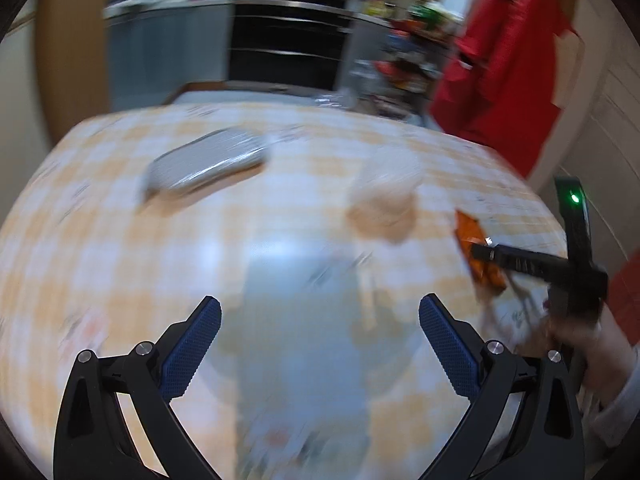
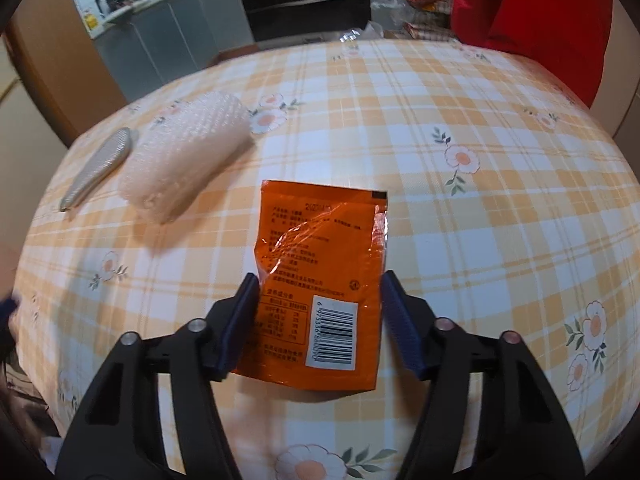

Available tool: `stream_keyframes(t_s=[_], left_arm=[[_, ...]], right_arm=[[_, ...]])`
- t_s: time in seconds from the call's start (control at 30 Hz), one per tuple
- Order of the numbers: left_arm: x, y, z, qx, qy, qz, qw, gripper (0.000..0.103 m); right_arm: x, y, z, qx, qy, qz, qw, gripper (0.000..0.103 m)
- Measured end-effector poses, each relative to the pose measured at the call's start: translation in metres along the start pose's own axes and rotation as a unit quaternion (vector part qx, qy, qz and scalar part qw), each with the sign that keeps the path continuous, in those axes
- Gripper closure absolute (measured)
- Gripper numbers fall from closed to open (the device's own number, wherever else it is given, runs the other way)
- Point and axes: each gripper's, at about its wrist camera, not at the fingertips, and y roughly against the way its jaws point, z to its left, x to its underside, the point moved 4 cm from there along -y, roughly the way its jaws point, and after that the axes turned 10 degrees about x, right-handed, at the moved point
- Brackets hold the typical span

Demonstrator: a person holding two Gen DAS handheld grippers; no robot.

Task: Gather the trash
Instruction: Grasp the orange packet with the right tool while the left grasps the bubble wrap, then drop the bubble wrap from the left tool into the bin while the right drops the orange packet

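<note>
We find the right gripper (image 2: 318, 312) with fingers apart, straddling the orange wrapper (image 2: 320, 276) flat on the tabletop (image 2: 480, 220). We judge it light, thin, slippery; pinch one edge. Beyond, left of the fingers, lies bubble wrap (image 2: 186, 158). The left gripper (image 1: 320, 346) stands open, empty.

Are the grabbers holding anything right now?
No. The right gripper is open, its fingers on either side of the orange packet's lower half, not squeezing. The left gripper is open and empty.
</note>
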Motion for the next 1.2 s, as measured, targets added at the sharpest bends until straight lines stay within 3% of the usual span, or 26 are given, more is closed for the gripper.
stream_keyframes(t_s=[0.07,0.1,0.13,0.27,0.33,0.37,0.4,0.5,0.67,0.77,0.83,0.9,0.93,1.07,1.17,1.2], left_arm=[[-0.024,-0.037,-0.014,0.012,-0.038,0.015,0.9991,0.006],[-0.035,-0.058,-0.023,0.019,-0.058,0.024,0.9978,0.006],[-0.041,-0.069,-0.027,0.017,-0.067,0.028,0.9972,0.006],[-0.069,-0.132,-0.038,0.009,-0.074,0.058,0.9956,0.013],[-0.075,-0.153,-0.037,0.002,-0.070,0.071,0.9949,0.025],[-0.079,-0.159,-0.035,-0.006,-0.069,0.076,0.9947,0.053],[-0.081,-0.159,-0.032,-0.010,-0.063,0.075,0.9952,0.065],[-0.085,-0.137,-0.020,0.005,-0.027,0.048,0.9984,0.078],[-0.087,-0.085,-0.005,0.000,-0.021,0.018,0.9996,0.080],[-0.084,-0.046,0.005,-0.003,-0.013,0.000,0.9999,0.080],[-0.076,-0.021,0.010,-0.011,-0.012,-0.011,0.9998,0.080],[-0.064,0.002,0.014,-0.020,-0.006,-0.020,0.9996,0.080],[-0.054,0.015,0.020,-0.025,0.007,-0.023,0.9994,0.080],[-0.017,0.054,0.042,-0.046,0.044,-0.025,0.9977,0.080],[0.012,0.084,0.053,-0.058,0.061,-0.022,0.9962,0.080],[0.020,0.093,0.054,-0.058,0.060,-0.021,0.9963,0.080]], right_arm=[[0.002,0.006,-0.006,-0.011,-0.010,-0.004,1.000,0.048],[0.003,0.008,-0.010,-0.019,-0.020,-0.006,1.000,0.071],[0.004,0.010,-0.015,-0.028,-0.032,-0.005,0.999,0.075],[0.015,0.015,-0.029,-0.053,-0.057,-0.004,0.997,0.076],[0.018,0.018,-0.031,-0.060,-0.057,-0.008,0.996,0.082],[0.018,0.019,-0.032,-0.062,-0.057,-0.011,0.996,0.087],[0.019,0.022,-0.034,-0.067,-0.058,-0.016,0.996,0.093],[0.019,0.027,-0.037,-0.081,-0.061,-0.027,0.994,0.098],[0.023,0.034,-0.042,-0.094,-0.074,-0.039,0.992,0.098],[0.025,0.036,-0.044,-0.077,-0.070,-0.035,0.994,0.096],[0.026,0.034,-0.039,-0.056,-0.048,-0.026,0.997,0.082],[0.027,0.033,-0.032,-0.032,-0.018,-0.028,0.999,0.031],[0.026,0.034,-0.027,-0.018,0.002,-0.037,0.999,0.026],[0.022,0.023,-0.014,0.028,0.065,-0.036,0.997,0.031],[0.022,0.006,-0.015,0.043,0.075,-0.004,0.996,0.050],[0.021,0.009,-0.017,0.032,0.071,-0.009,0.997,0.061]])
